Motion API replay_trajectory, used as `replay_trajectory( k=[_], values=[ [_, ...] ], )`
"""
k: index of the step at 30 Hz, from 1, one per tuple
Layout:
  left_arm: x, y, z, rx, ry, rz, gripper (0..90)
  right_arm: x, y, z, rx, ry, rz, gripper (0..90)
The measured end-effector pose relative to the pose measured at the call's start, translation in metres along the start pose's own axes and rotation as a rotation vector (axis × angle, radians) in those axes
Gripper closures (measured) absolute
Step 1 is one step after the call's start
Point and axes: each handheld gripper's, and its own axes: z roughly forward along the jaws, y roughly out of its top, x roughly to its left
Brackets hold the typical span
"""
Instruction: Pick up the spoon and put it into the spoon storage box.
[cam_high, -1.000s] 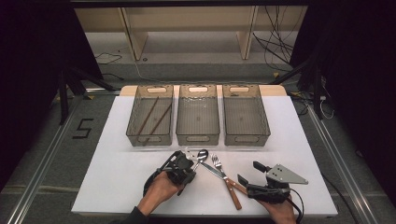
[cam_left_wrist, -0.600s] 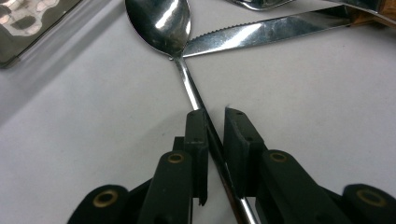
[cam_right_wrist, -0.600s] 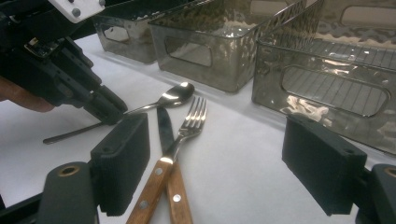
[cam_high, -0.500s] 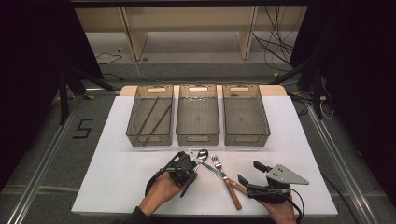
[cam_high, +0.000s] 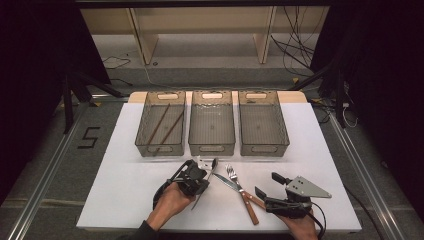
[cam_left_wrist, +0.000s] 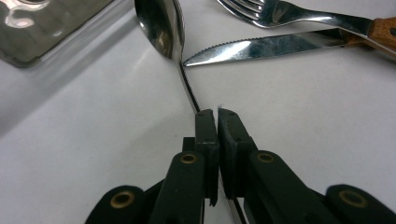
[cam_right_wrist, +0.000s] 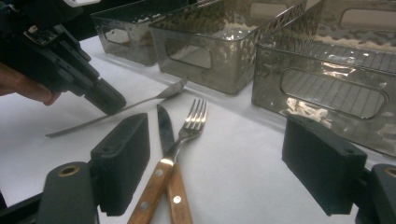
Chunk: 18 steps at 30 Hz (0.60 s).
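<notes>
In the high view, the left hand-held gripper (cam_high: 199, 181) lies low over the white tabletop (cam_high: 120, 190), in front of three grey bins (cam_high: 211, 148). Its jaws are on the handle of a spoon (cam_high: 206, 180), whose bowl points toward the middle bin. The left bin (cam_high: 161, 148) holds two brown chopsticks (cam_high: 164, 125), so it seems the cutlery is being sorted by kind, and the spoon is the piece now in work. A fork (cam_high: 232, 176) and a knife (cam_high: 234, 188) with wooden handles lie crossed between the two hands. The right hand-held gripper (cam_high: 267, 192) rests on the tabletop near the handles of these two, probably waiting for its turn.

In the left gripper view, the left hand-held gripper (cam_left_wrist: 217, 114) is closed on the thin handle of the spoon (cam_left_wrist: 161, 25), which passes between the two black jaws and comes out behind them. The grip is taken at the middle of the handle, likely so that the spoon will stay level when lifted.

In the right gripper view, the right hand-held gripper (cam_right_wrist: 224, 161) stands wide open, with nothing between its pads (cam_right_wrist: 122, 158). The fork (cam_right_wrist: 189, 126) and the knife (cam_right_wrist: 164, 126) lie just ahead of it.

Compared with the earlier frames, the jaws of the left hand-held gripper have just been closing around the spoon handle. The spoon lies on the tabletop in about the same place as before.
</notes>
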Motion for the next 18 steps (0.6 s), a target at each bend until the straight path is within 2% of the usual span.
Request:
replay_trajectory(
  k=[4,8,9,11,14,18],
  values=[
    [0.005,-0.001,-0.003,-0.013,0.007,-0.02,87.1,0.0,0.0,0.0,-0.001,-0.001,0.001,24.1],
    [0.01,-0.003,-0.003,-0.011,0.051,-0.026,85.9,0.0,0.0,0.0,0.003,0.0,-0.002,24.2],
    [0.012,-0.004,-0.002,-0.012,0.05,-0.038,85.2,0.0,0.0,0.0,0.003,0.0,-0.002,24.2],
    [0.019,-0.007,0.001,-0.013,0.01,-0.071,83.4,0.0,0.0,0.001,0.002,0.003,0.001,24.2],
    [0.024,-0.007,0.001,-0.02,-0.02,-0.097,83.7,0.0,0.0,0.0,0.002,0.001,0.001,24.2],
    [0.024,-0.007,0.001,-0.02,-0.009,-0.098,79.4,0.0,0.0,0.001,0.005,0.002,0.001,24.2]
  ],
)
